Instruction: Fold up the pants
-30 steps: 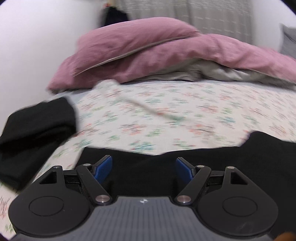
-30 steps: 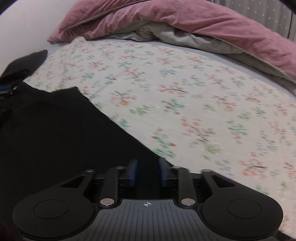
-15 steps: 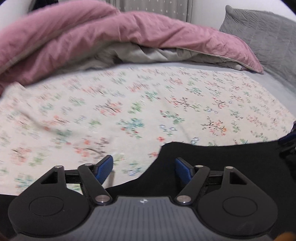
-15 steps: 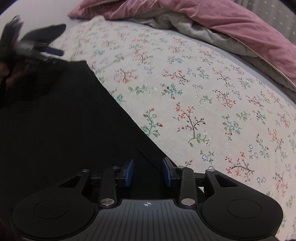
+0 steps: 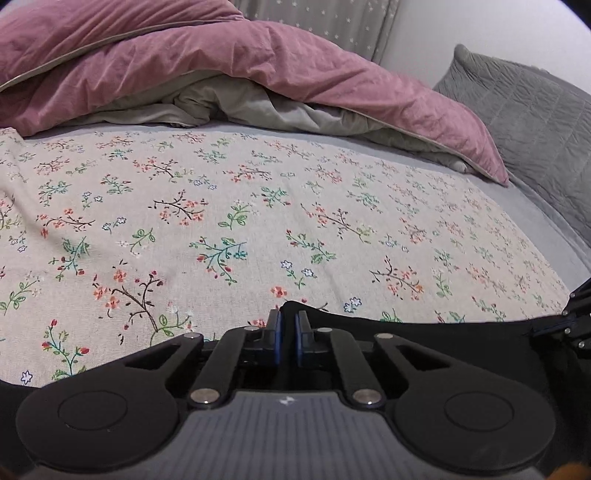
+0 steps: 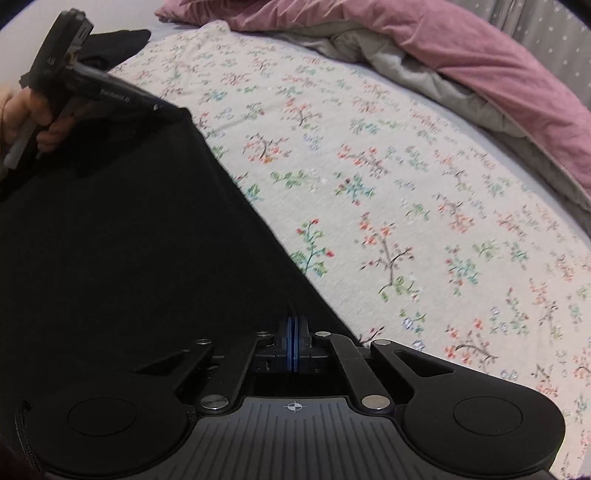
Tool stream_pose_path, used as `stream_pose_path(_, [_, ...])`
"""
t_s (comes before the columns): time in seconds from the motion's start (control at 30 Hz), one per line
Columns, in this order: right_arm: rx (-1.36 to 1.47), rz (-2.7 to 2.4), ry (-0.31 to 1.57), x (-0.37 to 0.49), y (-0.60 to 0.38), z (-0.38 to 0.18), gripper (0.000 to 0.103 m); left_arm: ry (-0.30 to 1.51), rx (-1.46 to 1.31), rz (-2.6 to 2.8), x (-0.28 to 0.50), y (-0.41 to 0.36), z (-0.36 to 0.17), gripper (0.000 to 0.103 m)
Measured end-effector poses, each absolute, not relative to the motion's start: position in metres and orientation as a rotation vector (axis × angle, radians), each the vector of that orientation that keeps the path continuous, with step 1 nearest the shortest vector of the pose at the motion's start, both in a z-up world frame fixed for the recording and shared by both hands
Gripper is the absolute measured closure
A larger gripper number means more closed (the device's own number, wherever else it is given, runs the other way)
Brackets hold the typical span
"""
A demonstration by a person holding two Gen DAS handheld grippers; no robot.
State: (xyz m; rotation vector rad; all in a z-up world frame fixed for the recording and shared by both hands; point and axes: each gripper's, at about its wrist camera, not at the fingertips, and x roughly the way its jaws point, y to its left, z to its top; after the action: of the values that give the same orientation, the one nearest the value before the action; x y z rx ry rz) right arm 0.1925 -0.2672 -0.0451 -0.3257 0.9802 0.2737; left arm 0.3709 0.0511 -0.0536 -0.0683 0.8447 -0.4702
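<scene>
- Our left gripper tips down toward the bed; its jaws have just been closing and now pinch a raised corner of the black pants between the blue pads.
- From the right wrist view we see a hand wrapped around that left gripper's handle at the far left, its nose on the far corner of the pants.
- Our right gripper points down more steeply; its jaws have just been closing too and now sit pressed together at the near edge of the pants, though we can't tell for sure that cloth is between them.
- The pants lie flat on the near left part of the bed, their edge running diagonally across the floral sheet.
- Far side: a rumpled pink duvet with a grey-beige underside, and a grey quilted pillow to the right.
- Another dark bundle sits at the far left edge.
- A white wall is behind the bed.
</scene>
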Motion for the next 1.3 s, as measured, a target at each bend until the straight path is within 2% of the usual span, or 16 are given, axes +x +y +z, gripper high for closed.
stream_pose_path(0.27, [-0.332,0.195,0.952,0.209,-0.268,-0.048,0.103,0.836,-0.074,-0.401,0.375,0.048,-0.056,0.073])
stream_pose_path(0.33, [-0.284,0.199,0.963,0.210,-0.272,-0.048,0.100,0.841,-0.033,-0.403,0.374,0.044,-0.055,0.067])
stream_pose_path(0.37, [-0.265,0.185,0.955,0.207,-0.276,-0.045,0.095,0.840,-0.014,-0.397,0.372,0.043,-0.053,0.064])
stream_pose_path(0.43, [-0.241,0.123,0.942,0.200,-0.289,-0.035,0.094,0.817,0.033,-0.373,0.366,0.041,-0.047,0.048])
stream_pose_path(0.5, [-0.217,0.051,0.931,0.184,-0.311,-0.023,0.093,0.787,0.067,-0.370,0.356,0.041,-0.040,0.044])
stream_pose_path(0.53, [-0.207,0.014,0.929,0.174,-0.322,-0.018,0.090,0.775,0.080,-0.373,0.350,0.040,-0.037,0.042])
stream_pose_path(0.6, [-0.187,-0.074,0.936,0.150,-0.349,-0.010,0.067,0.757,0.087,-0.391,0.336,0.037,-0.031,0.036])
stream_pose_path(0.67, [-0.162,-0.153,0.934,0.122,-0.374,-0.004,0.060,0.758,0.075,-0.418,0.321,0.031,-0.028,0.032])
stream_pose_path(0.83, [-0.056,-0.337,0.949,0.050,-0.431,-0.001,0.058,0.770,0.079,-0.529,0.277,0.001,-0.028,0.026])
stream_pose_path(0.9, [-0.021,-0.399,0.947,0.024,-0.448,-0.005,0.053,0.778,0.094,-0.567,0.260,-0.013,-0.032,0.025])
stream_pose_path(1.03, [0.093,-0.484,0.926,-0.019,-0.483,-0.017,0.053,0.803,0.137,-0.634,0.233,-0.042,-0.043,0.025])
stream_pose_path(1.3, [0.217,-0.491,0.816,-0.031,-0.520,-0.036,0.056,0.832,0.199,-0.672,0.211,-0.077,-0.053,0.023])
